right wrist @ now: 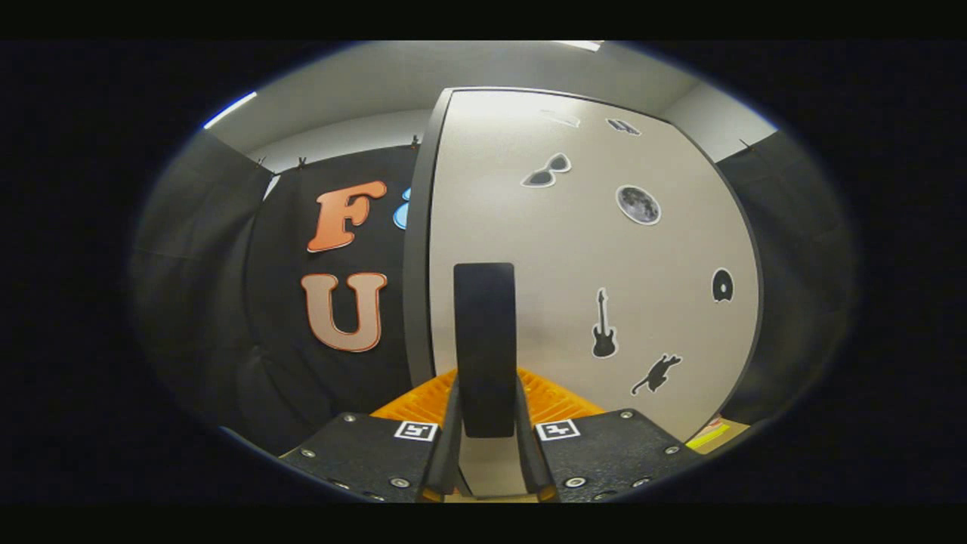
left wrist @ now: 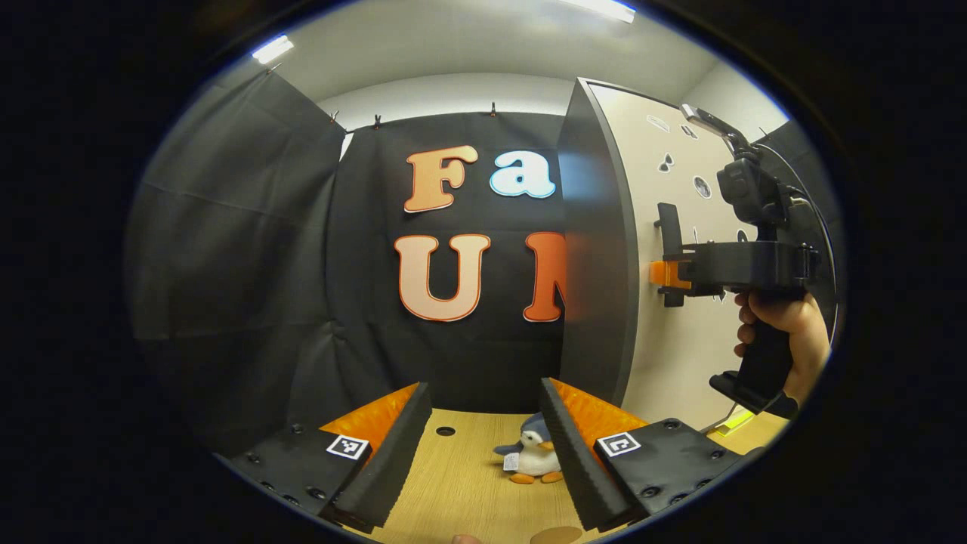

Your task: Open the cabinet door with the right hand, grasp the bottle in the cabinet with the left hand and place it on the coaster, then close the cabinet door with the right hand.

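The big cabinet door (right wrist: 574, 249) stands right in front of the right gripper (right wrist: 487, 446). It is pale with a dark edge, and it is shut or nearly shut; I cannot tell which. Little stickers dot the door: sunglasses (right wrist: 545, 171) and a moon (right wrist: 638, 205) up high, a guitar (right wrist: 603, 325) and a cat (right wrist: 656, 373) lower down, off to the right of the gripper.

In the left gripper view the same door (left wrist: 665, 227) rises ahead and to the right of the left gripper (left wrist: 483, 446). The right gripper (left wrist: 668, 273) shows there too, farther off, held by a hand (left wrist: 786, 332), with its tips against the door.

The wooden table (left wrist: 461, 476) lies under the left gripper.

The dark door handle (right wrist: 484, 347) stands upright, straight ahead of the right gripper. The right gripper's two fingers are closed on the handle, one pressing on each side of its lower end.

The left gripper hangs over the table with its fingers spread wide and nothing between them. A small toy penguin (left wrist: 535, 457) sits on the table just ahead, near the right finger.

A round brown coaster (left wrist: 555, 536) peeks in at the bottom edge, below the left gripper's right finger.

The bottle is inside the cabinet, where I cannot see it
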Demonstrator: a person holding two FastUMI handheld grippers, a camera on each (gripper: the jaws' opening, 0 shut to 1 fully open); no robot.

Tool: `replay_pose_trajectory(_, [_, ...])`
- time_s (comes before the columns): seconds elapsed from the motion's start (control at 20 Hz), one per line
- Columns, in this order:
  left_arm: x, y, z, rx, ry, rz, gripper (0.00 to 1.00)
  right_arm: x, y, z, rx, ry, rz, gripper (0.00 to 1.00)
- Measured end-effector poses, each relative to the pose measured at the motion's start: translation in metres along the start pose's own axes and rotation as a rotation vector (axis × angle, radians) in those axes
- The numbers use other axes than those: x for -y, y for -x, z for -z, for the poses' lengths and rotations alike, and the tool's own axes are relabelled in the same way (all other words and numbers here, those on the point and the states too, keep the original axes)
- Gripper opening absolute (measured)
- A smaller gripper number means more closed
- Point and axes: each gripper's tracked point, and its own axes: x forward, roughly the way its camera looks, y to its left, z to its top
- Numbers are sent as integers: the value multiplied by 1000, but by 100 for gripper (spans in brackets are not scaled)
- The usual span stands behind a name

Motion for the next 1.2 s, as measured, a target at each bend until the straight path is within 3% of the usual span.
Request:
replay_pose_trajectory(0.15, [-2,-6,9,-23,-5,24,95,1,3,0,-1,-27,11,24])
replay_pose_trajectory(0.5, [-20,-14,5,-15,0,0,94,10,20,-5,23,15,70,22])
replay_pose_trajectory(1.2, [50,60,-25,61,25,-49,94,25,68,-17,-16,-20,-125,22])
